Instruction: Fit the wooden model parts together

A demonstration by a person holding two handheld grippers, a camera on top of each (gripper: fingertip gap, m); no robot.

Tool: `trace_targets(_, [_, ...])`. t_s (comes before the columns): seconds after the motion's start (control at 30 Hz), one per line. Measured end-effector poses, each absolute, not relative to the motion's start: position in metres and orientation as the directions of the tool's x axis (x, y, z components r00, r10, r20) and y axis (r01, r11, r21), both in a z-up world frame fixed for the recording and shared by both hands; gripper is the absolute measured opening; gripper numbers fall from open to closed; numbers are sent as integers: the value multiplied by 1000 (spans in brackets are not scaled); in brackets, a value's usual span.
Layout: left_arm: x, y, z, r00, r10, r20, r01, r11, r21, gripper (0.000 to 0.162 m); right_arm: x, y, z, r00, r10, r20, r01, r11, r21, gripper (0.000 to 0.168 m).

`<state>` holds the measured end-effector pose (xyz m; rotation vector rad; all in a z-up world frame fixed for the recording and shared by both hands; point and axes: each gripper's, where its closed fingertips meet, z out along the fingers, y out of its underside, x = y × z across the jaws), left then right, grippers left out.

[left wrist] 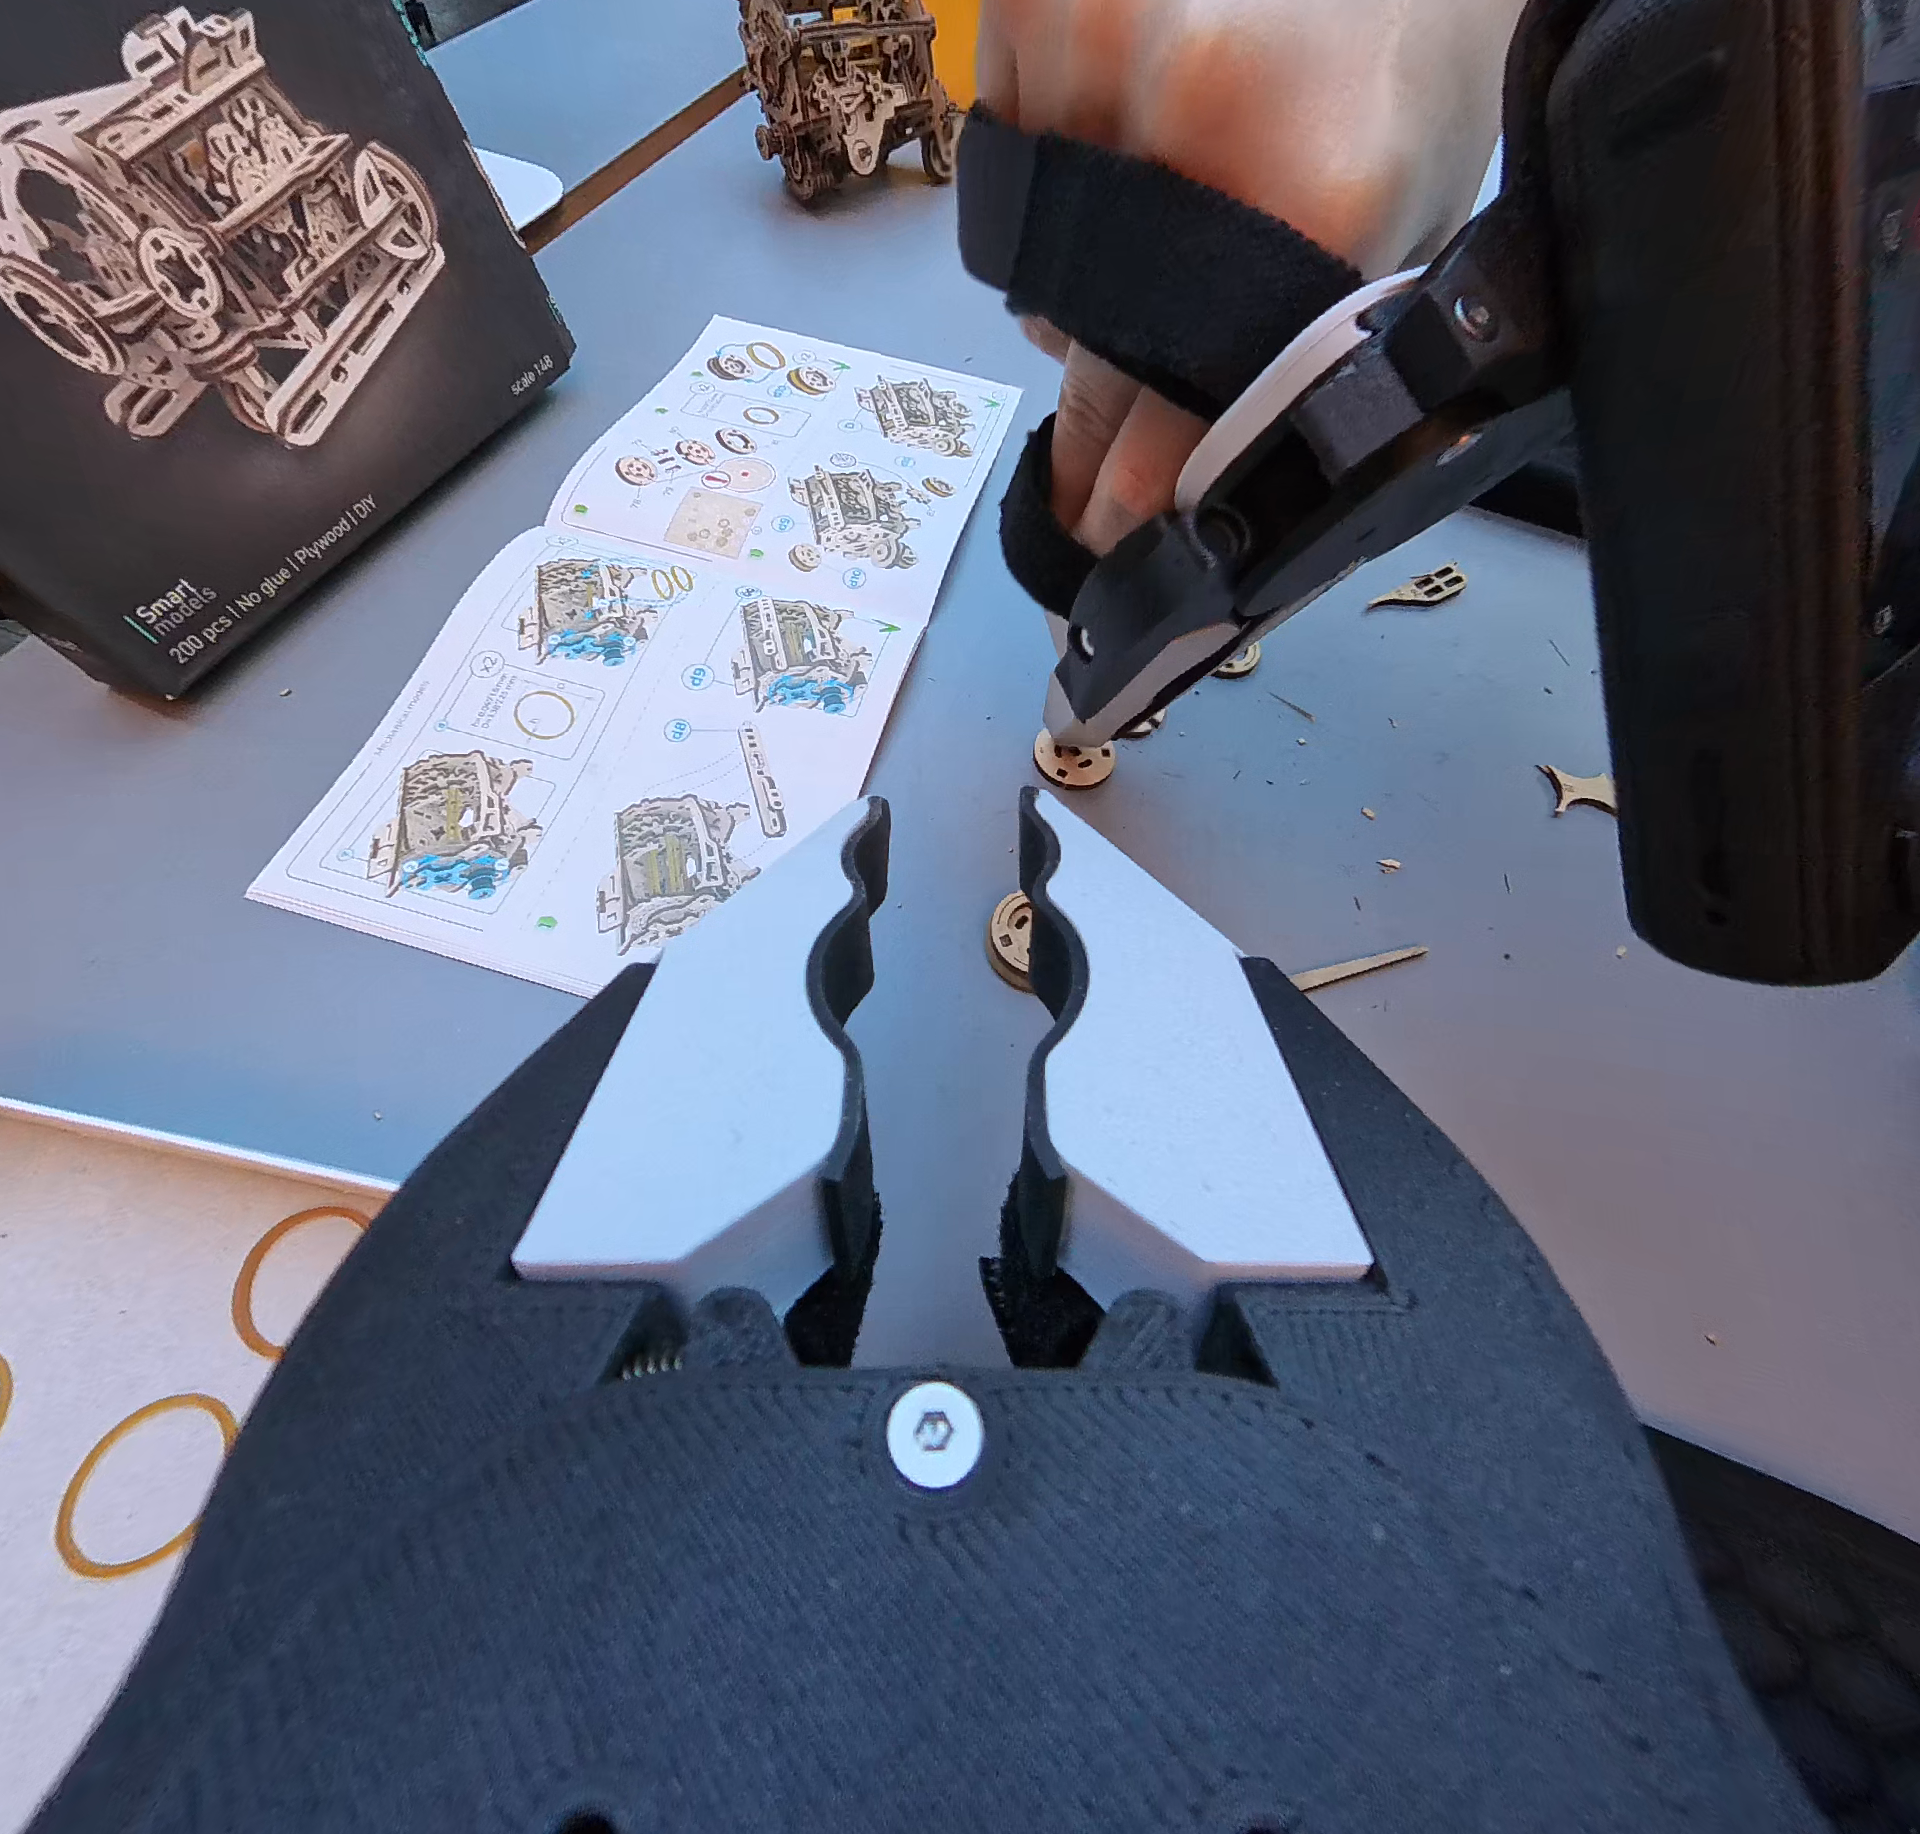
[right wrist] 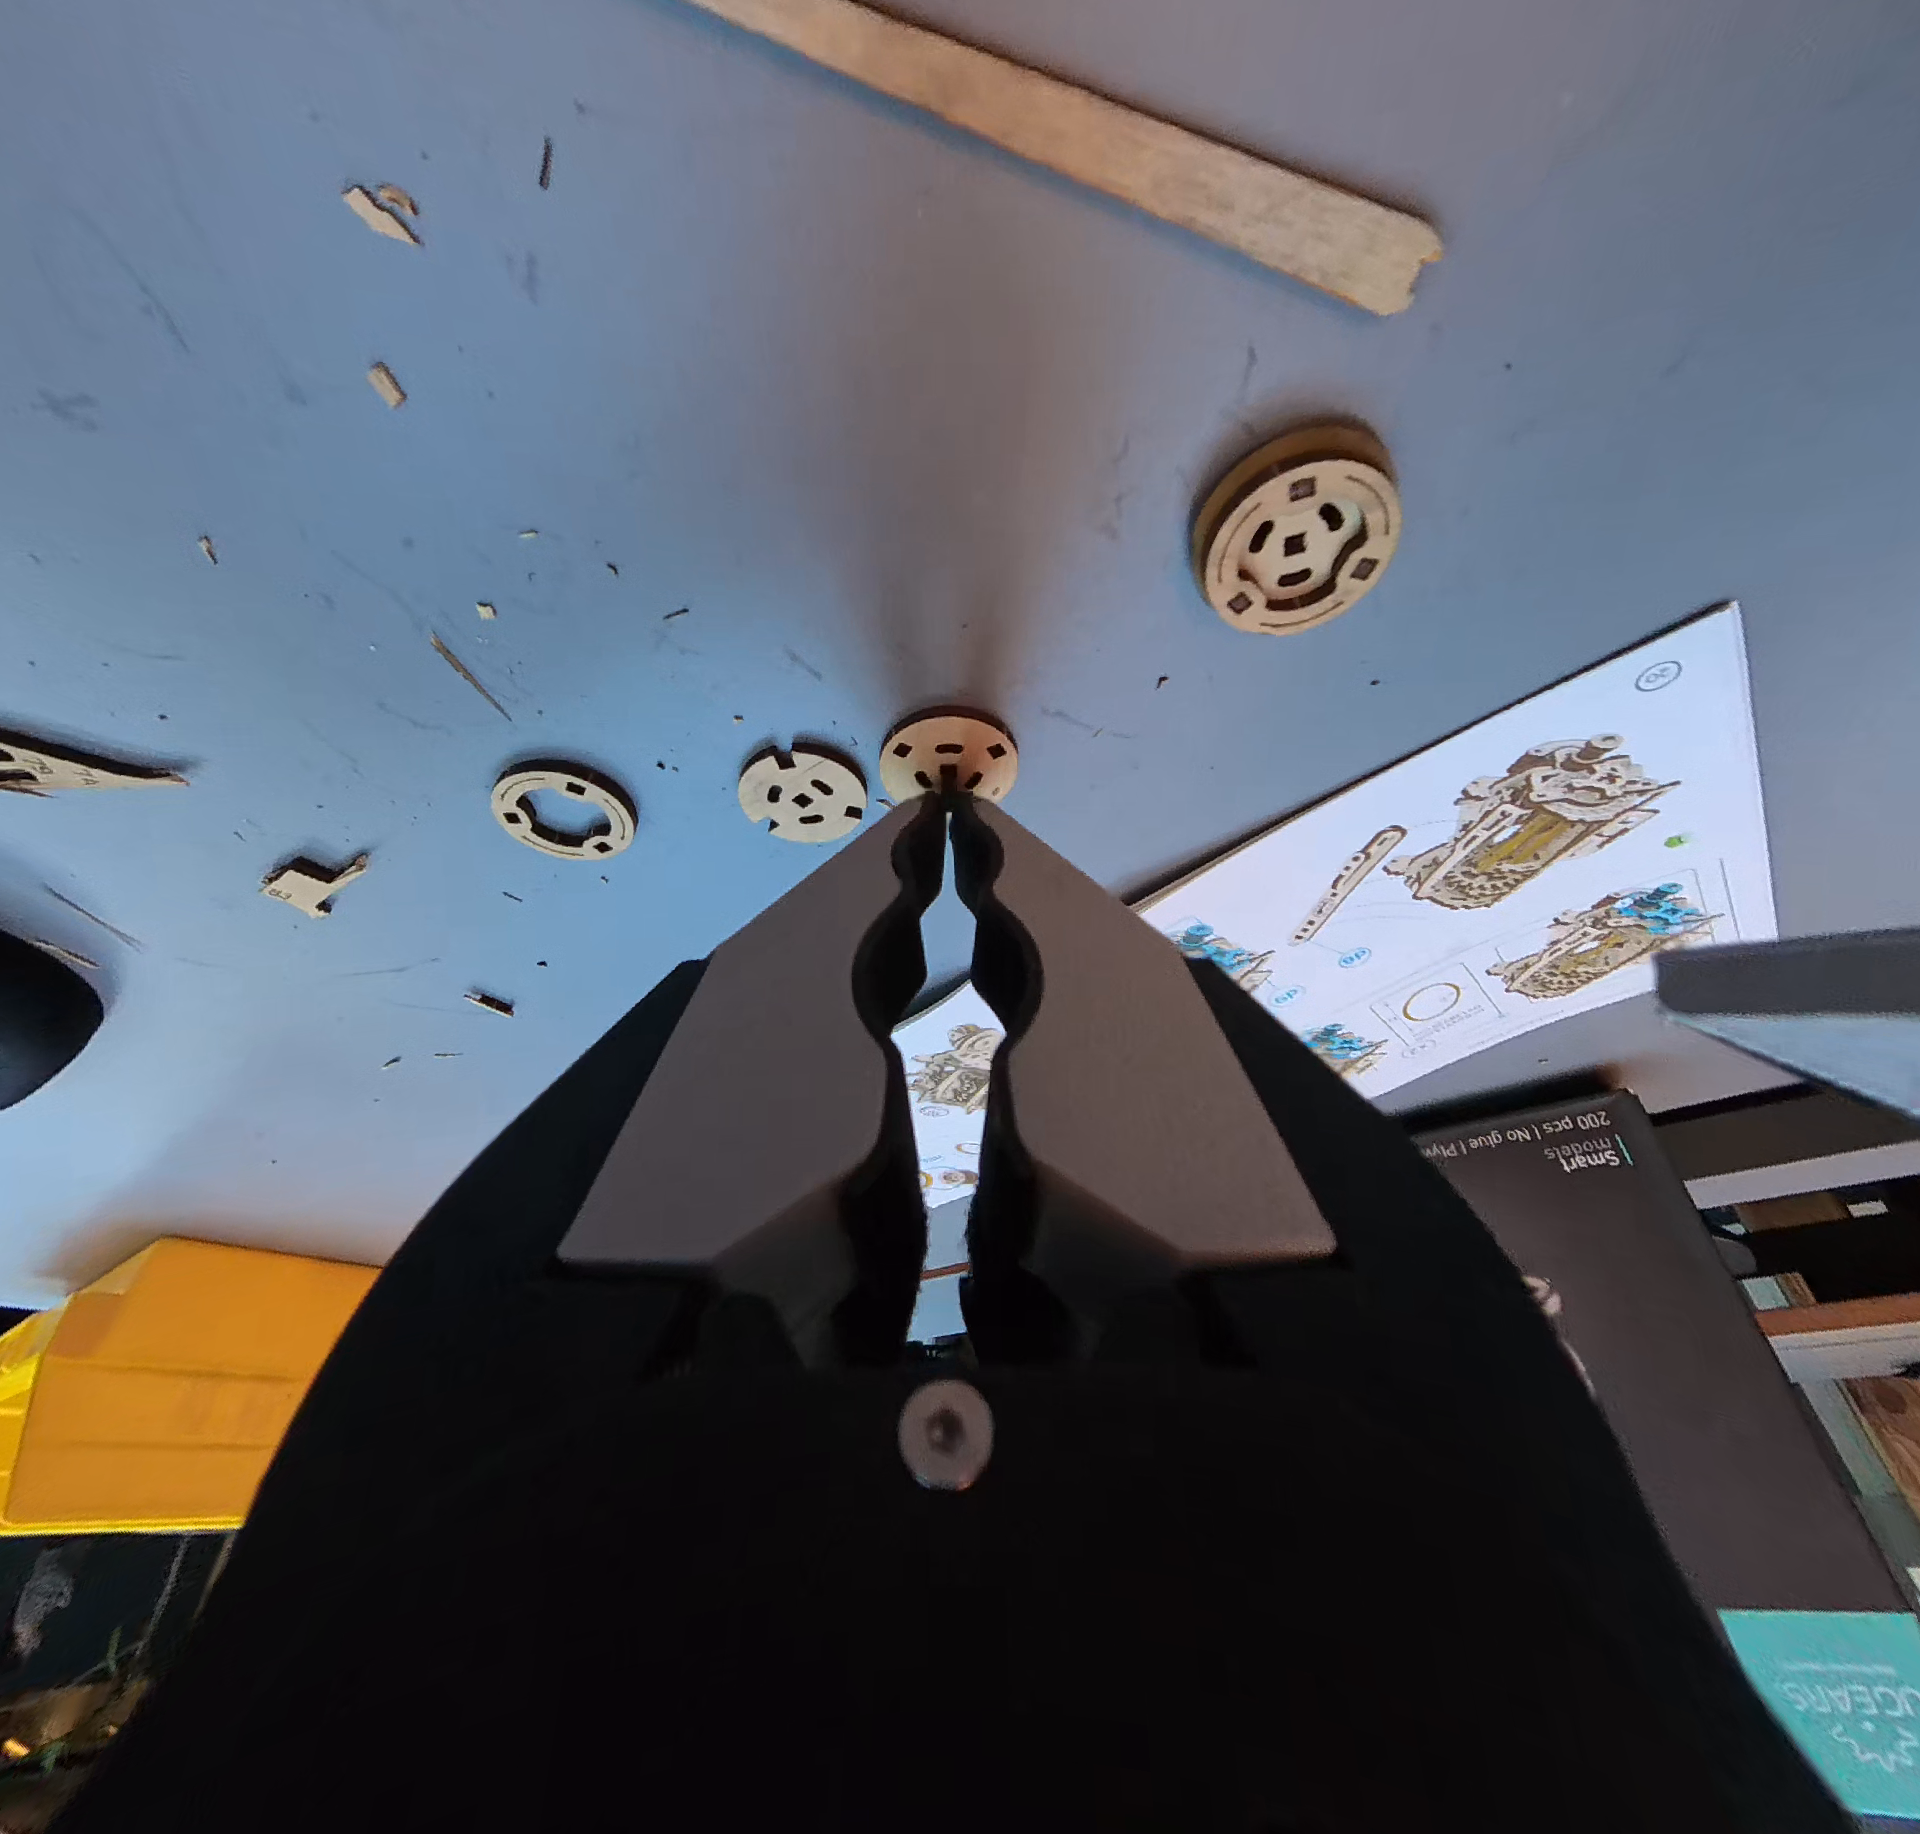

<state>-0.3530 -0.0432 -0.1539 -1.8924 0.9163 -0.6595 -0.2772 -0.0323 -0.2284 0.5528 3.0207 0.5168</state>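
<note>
Now, right tongs [right wrist: 948, 805]: nearly clenched, tips pinching something thin and dark at the centre of a small slotted disc [right wrist: 948, 756] lying flat on the tabletop [right wrist: 727, 382]; whether that is a peg or only the centre slot cannot be told.
Left tongs [left wrist: 954, 818]: released, jaws apart with nothing between them, hovering low near the work, probably waiting to steady a part.
Loose parts: a notched disc [right wrist: 802, 793] and a ring [right wrist: 563, 810] lie in a row beside the pinched disc, likely laid out for stacking in turn; a thicker assembled wheel [right wrist: 1297, 539] rests apart.
Reference: instruction booklet [left wrist: 665, 641] lies open beside the parts, in easy sight.
Model: the part-built wooden model [left wrist: 847, 70] stands at the far end, well apart from the discs.
Box: kit box [left wrist: 239, 278] stands propped behind the booklet.
Step, as judged: seating or lifting the centre of the small disc, early in the wheel assembly.
</note>
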Motion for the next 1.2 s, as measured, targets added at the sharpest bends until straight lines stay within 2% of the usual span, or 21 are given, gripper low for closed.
trace_targets(0.1, [-352, -44, -156, 578, -812, 77, -334, -322, -886, 24, -277, -32, -228, -936, 350, 45, 347, 890, 295, 1])
trace_targets(0.37, [-351, -44, -158, 577, -813, 79, -340, -327, -882, 24, -276, -28, -227, -888, 458, 41, 459, 883, 99, 0])
trace_targets(0.5, [-350, -44, -160, 574, -815, 81, -345, -331, -878, 24, -270, -20, -232, -864, 502, 36, 504, 863, 45, 0])
trace_targets(0.73, [-351, -43, -161, 577, -812, 83, -349, -338, -874, 24, -276, -10, -221, -808, 575, 130, 573, 818, -59, 0])
trace_targets(0.8, [-350, -43, -162, 577, -812, 83, -350, -339, -873, 24, -276, -12, -217, -771, 622, 139, 604, 782, -149, 1])
trace_targets(0.9, [-347, -43, -162, 570, -817, 83, -353, -336, -873, 24, -271, -21, -216, -699, 711, 76, 648, 675, -353, 7])
trace_targets(1.0, [-340, -42, -165, 559, -825, 86, -364, -337, -868, 24, -275, -28, -210, -664, 746, 48, 609, 576, -545, 7])
trace_targets(1.1, [-327, -40, -171, 544, -834, 98, -373, -345, -862, 24, -275, -33, -210, -662, 749, 9, 587, 526, -616, 6])
trace_targets(1.2, [-314, -36, -183, 534, -841, 85, -408, -345, -845, 27, -275, -30, -220, -661, 750, 3, 595, 527, -607, 6])
